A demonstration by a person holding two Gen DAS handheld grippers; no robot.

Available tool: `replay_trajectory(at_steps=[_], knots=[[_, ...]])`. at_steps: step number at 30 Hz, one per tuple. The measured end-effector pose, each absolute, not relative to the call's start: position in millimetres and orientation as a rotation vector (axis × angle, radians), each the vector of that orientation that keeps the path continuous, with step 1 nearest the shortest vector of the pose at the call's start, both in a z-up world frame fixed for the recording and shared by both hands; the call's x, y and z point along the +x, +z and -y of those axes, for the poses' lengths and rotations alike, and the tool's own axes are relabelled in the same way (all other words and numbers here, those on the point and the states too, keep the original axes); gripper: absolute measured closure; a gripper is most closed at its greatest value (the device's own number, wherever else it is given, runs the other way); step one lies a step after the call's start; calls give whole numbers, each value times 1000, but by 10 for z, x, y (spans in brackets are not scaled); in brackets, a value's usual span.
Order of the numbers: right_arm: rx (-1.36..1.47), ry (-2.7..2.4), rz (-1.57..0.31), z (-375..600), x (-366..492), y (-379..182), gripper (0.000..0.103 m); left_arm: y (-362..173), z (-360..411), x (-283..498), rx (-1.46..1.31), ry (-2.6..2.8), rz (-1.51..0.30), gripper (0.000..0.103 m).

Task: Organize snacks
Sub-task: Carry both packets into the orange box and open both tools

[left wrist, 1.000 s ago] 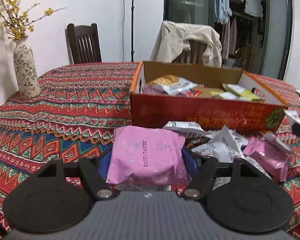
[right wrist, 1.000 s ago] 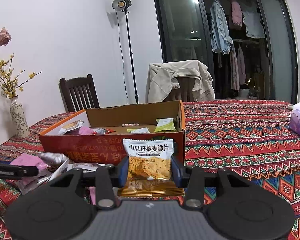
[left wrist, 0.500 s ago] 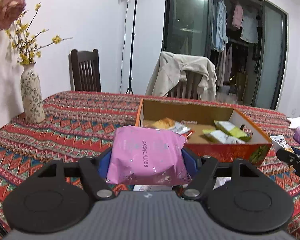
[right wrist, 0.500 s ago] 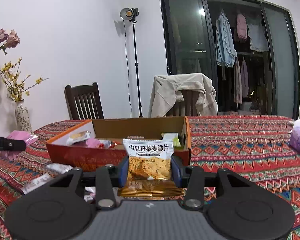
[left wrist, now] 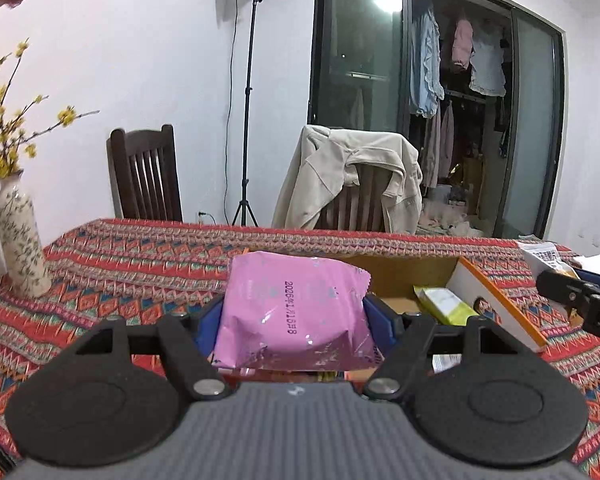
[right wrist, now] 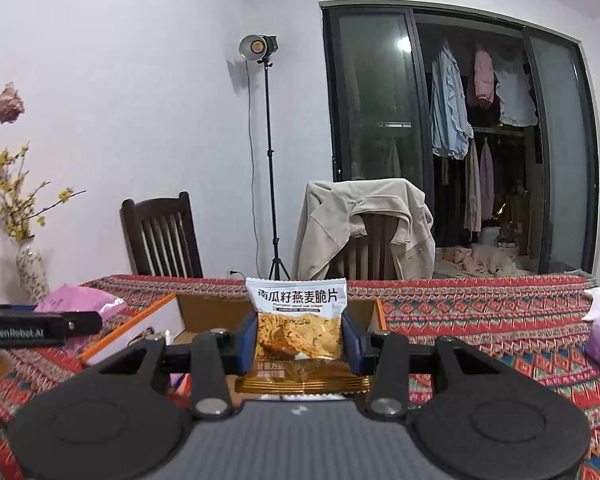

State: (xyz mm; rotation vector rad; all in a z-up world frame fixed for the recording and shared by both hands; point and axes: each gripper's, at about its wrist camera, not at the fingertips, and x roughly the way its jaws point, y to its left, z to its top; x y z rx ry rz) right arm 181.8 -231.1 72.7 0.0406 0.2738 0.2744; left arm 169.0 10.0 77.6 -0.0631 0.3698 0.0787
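Pink snack pack (left wrist: 296, 312) clamped in left claw (left wrist: 294, 316); right claw (right wrist: 299, 342) grips oat-crisp packet (right wrist: 298, 320)

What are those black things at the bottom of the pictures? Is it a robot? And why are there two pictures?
It is not a robot. A person holds a two-finger grabbing tool in each hand, and each tool carries a camera that looks out along its fingers. That gives two pictures.

The left gripper squeezes a pink snack packet. The right gripper squeezes an oat crisp packet, white on top and golden below.

Ahead of both is an orange cardboard box on a table with a red patterned tablecloth. A yellow-green packet lies in the box. A vase of yellow flowers stands on the left, and a jacket hangs on a chair behind.
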Motion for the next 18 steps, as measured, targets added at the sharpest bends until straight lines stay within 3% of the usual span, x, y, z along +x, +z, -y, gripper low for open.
replay_trajectory(at_steps=[18], knots=[[57,229,-307,2109,2659,371,61,509,21,2447,-103,151,-366,30]])
